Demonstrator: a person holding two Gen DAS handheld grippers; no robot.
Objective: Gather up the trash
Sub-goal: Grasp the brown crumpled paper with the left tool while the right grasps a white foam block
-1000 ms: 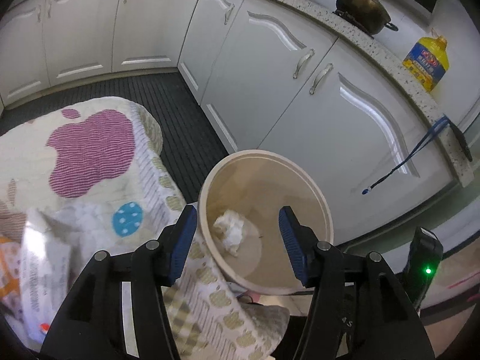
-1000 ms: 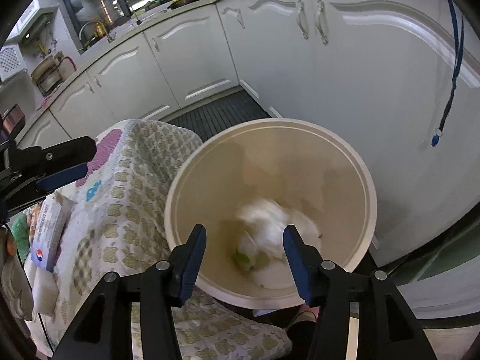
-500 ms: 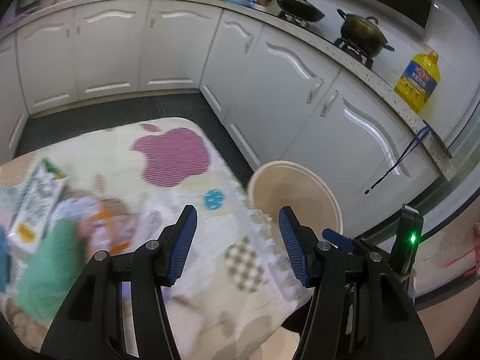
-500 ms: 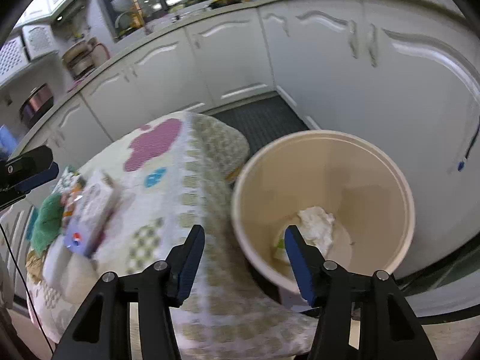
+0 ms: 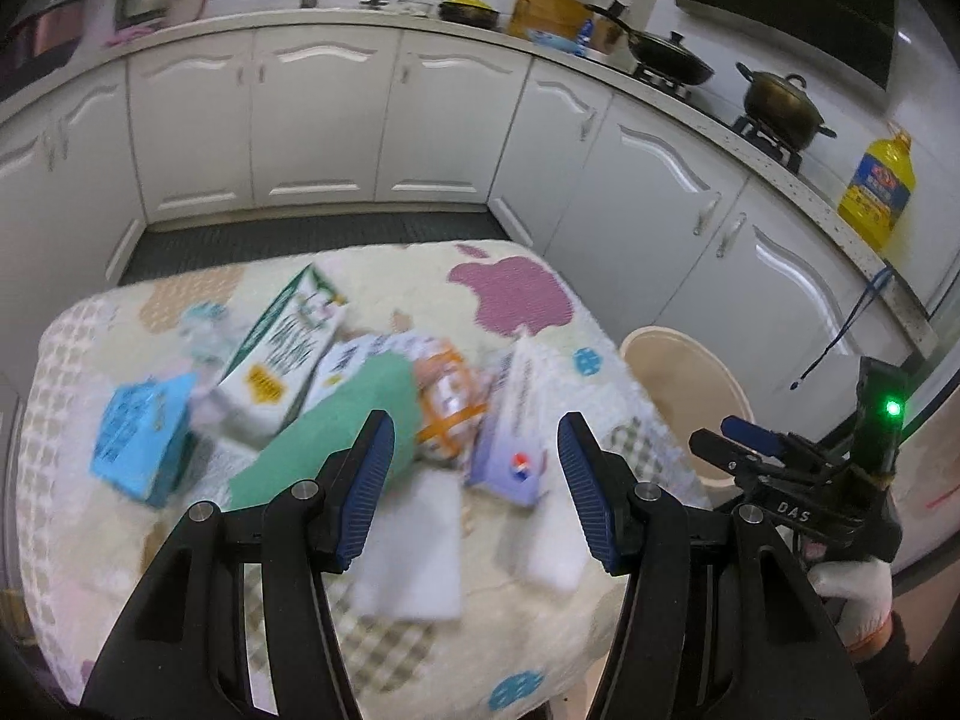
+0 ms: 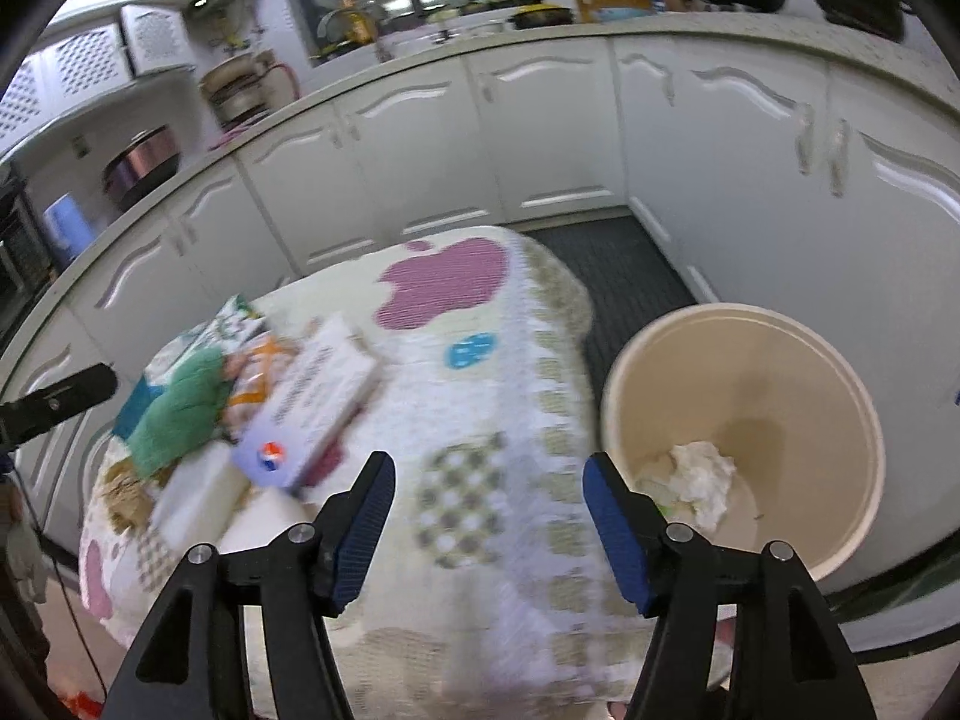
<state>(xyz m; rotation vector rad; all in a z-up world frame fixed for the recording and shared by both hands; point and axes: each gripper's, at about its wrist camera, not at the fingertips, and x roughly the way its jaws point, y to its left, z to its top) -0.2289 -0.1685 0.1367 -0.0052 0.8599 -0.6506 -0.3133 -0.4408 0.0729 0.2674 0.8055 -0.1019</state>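
Note:
A beige bin (image 6: 744, 438) stands on the floor right of the cloth-covered table (image 6: 480, 420); crumpled white tissue (image 6: 699, 477) lies inside it. The bin also shows in the left wrist view (image 5: 684, 396). On the table lie a blue packet (image 5: 141, 438), a green-and-white carton (image 5: 282, 354), a green packet (image 5: 336, 426), an orange wrapper (image 5: 447, 402), a lavender box (image 5: 516, 420) and white pads (image 5: 414, 546). My left gripper (image 5: 474, 492) is open and empty above this pile. My right gripper (image 6: 489, 531) is open and empty over the table's right edge beside the bin.
White kitchen cabinets (image 5: 324, 120) run around the back and right. A yellow oil bottle (image 5: 876, 192) and pots (image 5: 780, 102) stand on the counter. Dark floor mat (image 5: 300, 240) lies behind the table. The right gripper's body (image 5: 798, 480) shows in the left wrist view.
Both grippers pulled back from the bin and swung left toward the table. The trash pile came into the left view. Tissue stays in the bin.

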